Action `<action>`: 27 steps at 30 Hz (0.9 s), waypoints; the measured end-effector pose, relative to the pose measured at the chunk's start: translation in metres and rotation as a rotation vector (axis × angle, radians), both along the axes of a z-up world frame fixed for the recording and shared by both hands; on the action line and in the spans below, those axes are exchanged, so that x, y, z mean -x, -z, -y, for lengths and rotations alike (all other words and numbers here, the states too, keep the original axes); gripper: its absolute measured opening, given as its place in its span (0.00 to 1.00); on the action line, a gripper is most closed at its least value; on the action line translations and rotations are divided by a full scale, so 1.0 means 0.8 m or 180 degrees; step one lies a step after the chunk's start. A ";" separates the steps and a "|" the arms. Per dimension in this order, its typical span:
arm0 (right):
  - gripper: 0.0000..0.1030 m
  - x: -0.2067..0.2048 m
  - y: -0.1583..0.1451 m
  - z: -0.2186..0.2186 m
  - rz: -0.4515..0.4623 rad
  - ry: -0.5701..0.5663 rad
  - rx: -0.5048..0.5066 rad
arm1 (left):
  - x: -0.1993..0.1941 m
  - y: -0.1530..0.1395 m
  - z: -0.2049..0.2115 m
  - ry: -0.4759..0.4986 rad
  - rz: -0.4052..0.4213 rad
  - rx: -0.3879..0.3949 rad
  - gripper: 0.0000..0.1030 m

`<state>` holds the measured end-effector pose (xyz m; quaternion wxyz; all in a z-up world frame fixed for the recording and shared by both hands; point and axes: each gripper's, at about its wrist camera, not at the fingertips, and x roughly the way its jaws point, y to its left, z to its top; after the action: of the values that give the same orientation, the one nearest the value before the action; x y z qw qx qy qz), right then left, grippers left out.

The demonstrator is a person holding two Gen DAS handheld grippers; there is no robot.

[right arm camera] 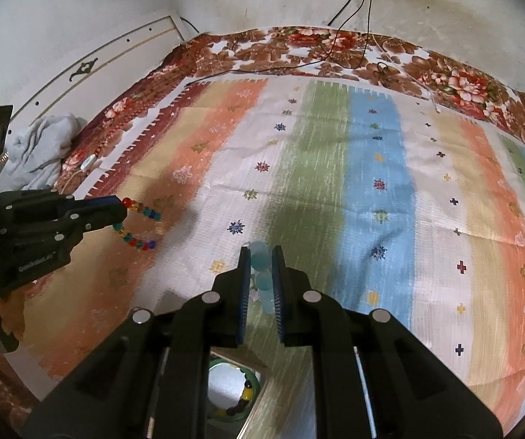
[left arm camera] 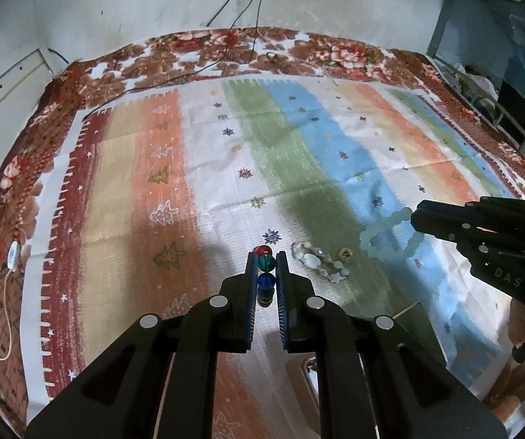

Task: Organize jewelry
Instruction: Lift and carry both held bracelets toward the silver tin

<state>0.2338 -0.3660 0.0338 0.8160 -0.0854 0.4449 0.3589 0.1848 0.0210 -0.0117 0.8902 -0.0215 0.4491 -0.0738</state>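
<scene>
My left gripper (left arm camera: 266,256) is shut on a bracelet of red, green and blue glass beads (left arm camera: 265,274); in the right wrist view this multicoloured bracelet (right arm camera: 141,223) hangs from its tip (right arm camera: 121,206) above the cloth. My right gripper (right arm camera: 261,252) is shut on a pale aqua bead bracelet (right arm camera: 262,278), which in the left wrist view (left arm camera: 388,236) loops out from its tip (left arm camera: 417,219). A pale stone-and-pearl bracelet (left arm camera: 317,261) and a small gold piece (left arm camera: 345,254) lie on the cloth between the grippers.
A striped cloth (left arm camera: 299,153) covers a floral blanket (left arm camera: 225,51). An open box with a mirror and dark and yellow beads (right arm camera: 235,391) sits under my right gripper. Cables (left arm camera: 240,7) hang down the wall. A grey cloth bundle (right arm camera: 39,153) lies at far left.
</scene>
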 end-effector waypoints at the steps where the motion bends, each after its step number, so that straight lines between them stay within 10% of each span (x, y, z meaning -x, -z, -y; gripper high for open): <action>1: 0.13 0.001 0.000 0.002 0.0002 0.0009 -0.0008 | 0.002 -0.001 0.001 0.0002 0.0012 0.0004 0.09; 27: 0.13 0.063 -0.023 0.035 0.0036 -0.0087 -0.0219 | 0.062 -0.019 0.043 0.0266 0.0197 -0.0021 0.09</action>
<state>0.1831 -0.3942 0.0520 0.8160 -0.0654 0.4265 0.3847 0.1354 -0.0138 0.0037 0.8998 0.0025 0.4222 -0.1101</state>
